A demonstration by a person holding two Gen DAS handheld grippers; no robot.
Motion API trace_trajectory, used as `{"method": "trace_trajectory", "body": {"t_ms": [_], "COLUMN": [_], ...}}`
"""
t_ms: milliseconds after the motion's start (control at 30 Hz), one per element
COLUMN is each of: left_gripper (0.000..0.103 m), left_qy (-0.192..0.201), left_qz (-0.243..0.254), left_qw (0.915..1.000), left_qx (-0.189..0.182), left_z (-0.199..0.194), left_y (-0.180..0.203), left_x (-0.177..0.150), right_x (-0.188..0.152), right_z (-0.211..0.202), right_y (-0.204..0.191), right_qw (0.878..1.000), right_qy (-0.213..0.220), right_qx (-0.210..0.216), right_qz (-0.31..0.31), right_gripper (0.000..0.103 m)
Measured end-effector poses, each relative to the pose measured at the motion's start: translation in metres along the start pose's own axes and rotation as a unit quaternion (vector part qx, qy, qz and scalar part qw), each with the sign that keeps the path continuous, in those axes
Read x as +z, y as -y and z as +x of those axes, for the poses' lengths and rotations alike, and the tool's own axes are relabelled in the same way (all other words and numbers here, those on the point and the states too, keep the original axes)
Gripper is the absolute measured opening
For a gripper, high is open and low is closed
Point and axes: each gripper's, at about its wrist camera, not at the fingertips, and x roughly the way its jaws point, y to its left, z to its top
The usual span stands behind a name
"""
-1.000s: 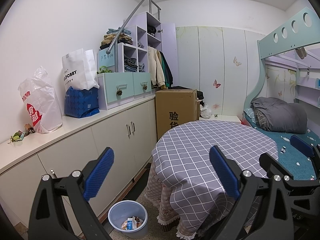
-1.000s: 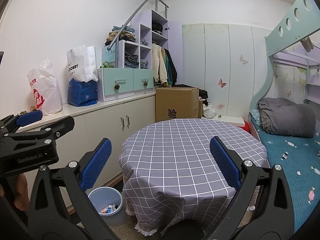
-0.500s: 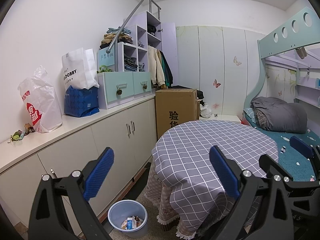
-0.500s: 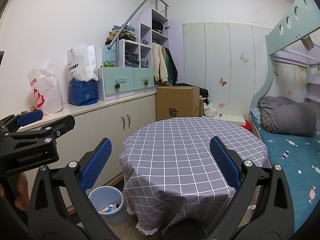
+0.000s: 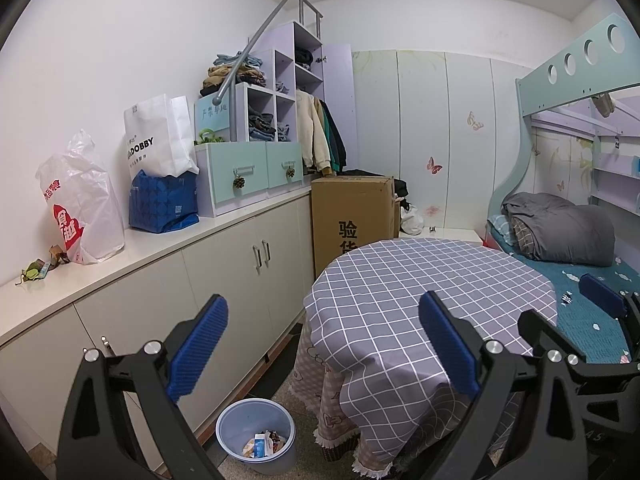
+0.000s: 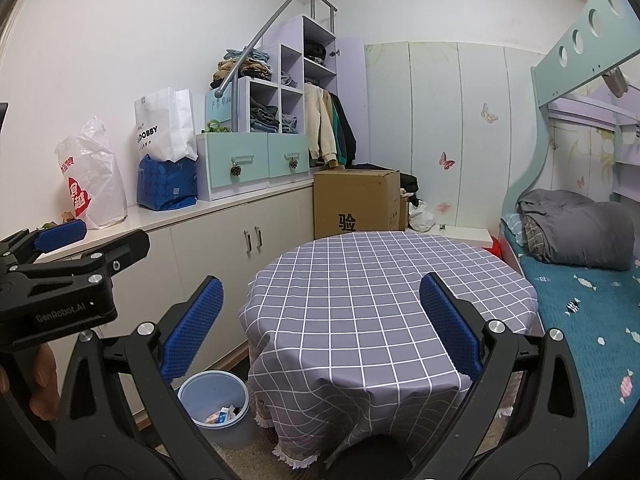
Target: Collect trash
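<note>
Blue pads spread wide on both tools: we hold the left gripper (image 5: 322,344) and the right gripper (image 6: 320,324) with jaws apart and nothing between them. Below the left gripper's left finger (image 5: 198,342), on the floor, we see the pale blue trash bin (image 5: 256,436), with cartons and wrappers lying inside it. From the right gripper the same bin (image 6: 214,408) sits under its left finger, touching the hanging hem of the tablecloth. Just ahead of both tools stands the round table (image 6: 384,292) under its grey checked cloth, its top bare. Left of the right gripper we see the other tool's black frame and part of a hand (image 6: 42,384) on its handle. Farther left runs the white cabinet counter (image 5: 168,246), where small scraps of trash (image 5: 38,268) lie at the near end, just beside a white plastic bag (image 5: 82,208). Beyond the table stands a cardboard box (image 5: 352,216), and to the right a bed (image 6: 592,304) carries a folded grey quilt.
</note>
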Motion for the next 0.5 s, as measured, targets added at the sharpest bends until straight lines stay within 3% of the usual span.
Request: {"method": "trace_trajectory", "body": {"t_ms": [500], "left_gripper": [0.094], "left_qy": [-0.014], "left_qz": [-0.013], "left_qw": [0.9998], "left_qx": [0.005], "left_z": [0.017], "left_y": [-0.011], "left_x": [-0.01], "right_x": [-0.007], "right_z": [0.02], "right_y": [0.001], "right_qw": [1.0], "right_qy": [-0.019], "right_qx": [0.012], "right_qz": [0.016], "right_gripper": [0.097]}}
